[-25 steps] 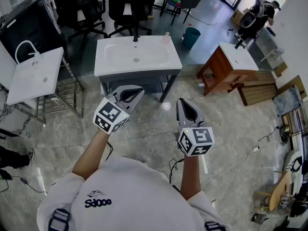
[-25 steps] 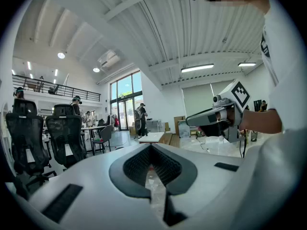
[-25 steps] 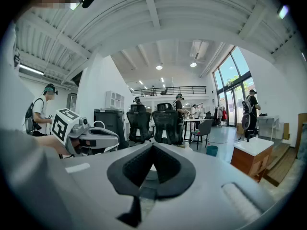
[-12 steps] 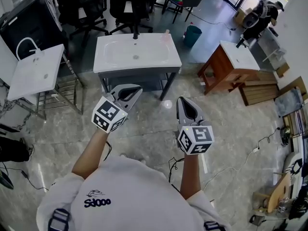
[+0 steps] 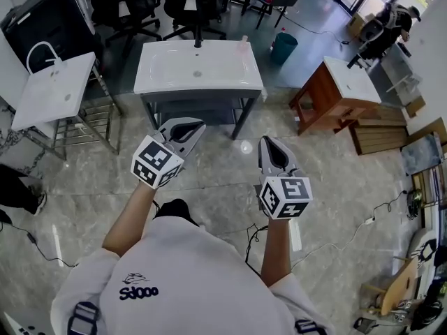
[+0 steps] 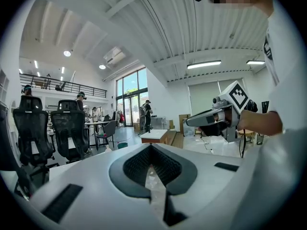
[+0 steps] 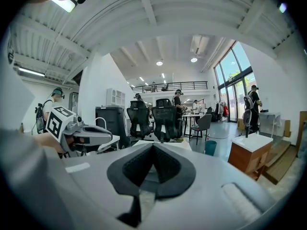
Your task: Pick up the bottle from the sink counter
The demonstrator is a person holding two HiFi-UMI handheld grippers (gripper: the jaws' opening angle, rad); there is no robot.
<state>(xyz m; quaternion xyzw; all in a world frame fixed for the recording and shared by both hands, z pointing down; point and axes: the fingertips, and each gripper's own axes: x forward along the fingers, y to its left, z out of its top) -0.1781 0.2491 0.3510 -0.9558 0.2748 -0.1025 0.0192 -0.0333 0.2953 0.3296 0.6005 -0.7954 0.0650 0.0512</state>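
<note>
The white sink counter stands on a grey frame ahead of me in the head view. A small pale pink bottle stands upright at its back right corner. My left gripper is held over the floor short of the counter's front edge, jaws shut and empty. My right gripper hangs level with it to the right, also shut on nothing. In the left gripper view the left gripper shows its pads closed together. In the right gripper view the right gripper is likewise closed, with the counter just beyond it.
A second white basin with a curved tap sits on a metal rack at the left. A wooden cabinet with a white top stands at the right. A teal bin and office chairs are behind the counter. Cables lie on the floor.
The person has stepped slightly forward, so the counter sits a little lower and nearer in the head view. Both grippers stay shut and in about the same pose.
</note>
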